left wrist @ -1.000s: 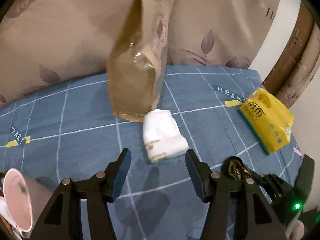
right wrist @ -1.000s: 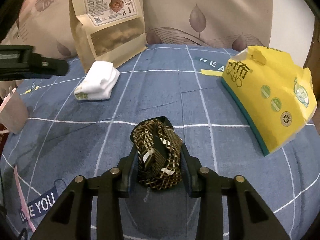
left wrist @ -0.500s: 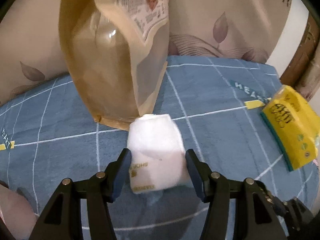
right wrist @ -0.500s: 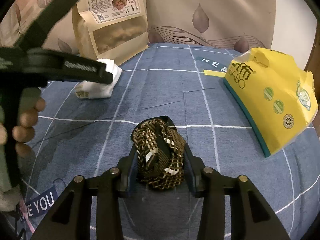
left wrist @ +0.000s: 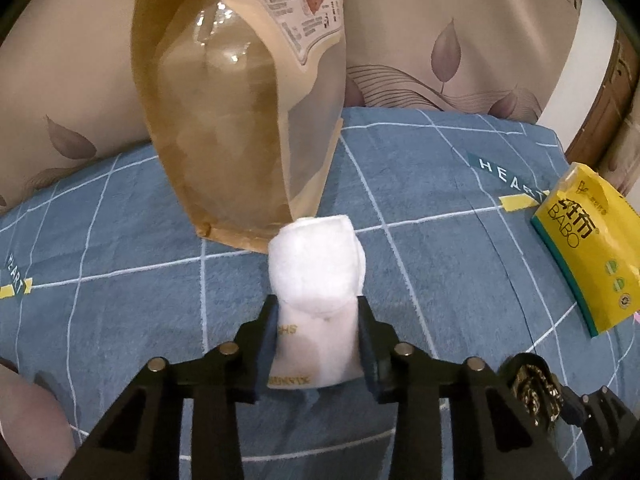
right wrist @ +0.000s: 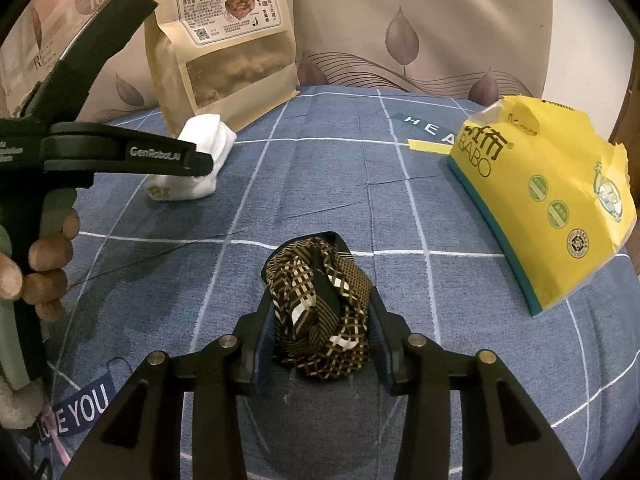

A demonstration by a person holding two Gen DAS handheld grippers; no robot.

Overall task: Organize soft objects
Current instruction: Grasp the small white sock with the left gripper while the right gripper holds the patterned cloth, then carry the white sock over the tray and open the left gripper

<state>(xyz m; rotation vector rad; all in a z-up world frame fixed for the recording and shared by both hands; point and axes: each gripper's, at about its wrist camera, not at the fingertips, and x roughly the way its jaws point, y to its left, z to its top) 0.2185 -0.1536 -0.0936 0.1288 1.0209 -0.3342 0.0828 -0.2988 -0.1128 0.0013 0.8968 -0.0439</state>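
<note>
A white rolled sock [left wrist: 316, 256] lies on the blue checked bed sheet [left wrist: 440, 240], against the foot of a brown paper snack bag [left wrist: 240, 120]. My left gripper [left wrist: 318, 308] is closing on the sock, and both pads press its near end. In the right wrist view the sock [right wrist: 206, 136] shows behind the left gripper [right wrist: 200, 164], which a hand [right wrist: 44, 264] holds. My right gripper [right wrist: 321, 298] is shut on a bundled brown-and-black patterned cloth [right wrist: 320, 308] that rests on the sheet. Cloth [left wrist: 534, 386] and gripper also show at the left wrist view's lower right.
A yellow tissue pack [right wrist: 540, 200] lies on the right side of the bed. The tall snack bag [right wrist: 224, 40] stands at the back, leaning on beige leaf-print pillows [right wrist: 420, 20]. A pink object [left wrist: 28, 420] sits at the near left.
The left gripper came down and forward over the white sock, and its jaws closed from wide apart onto it. The right gripper stayed in place on the patterned cloth.
</note>
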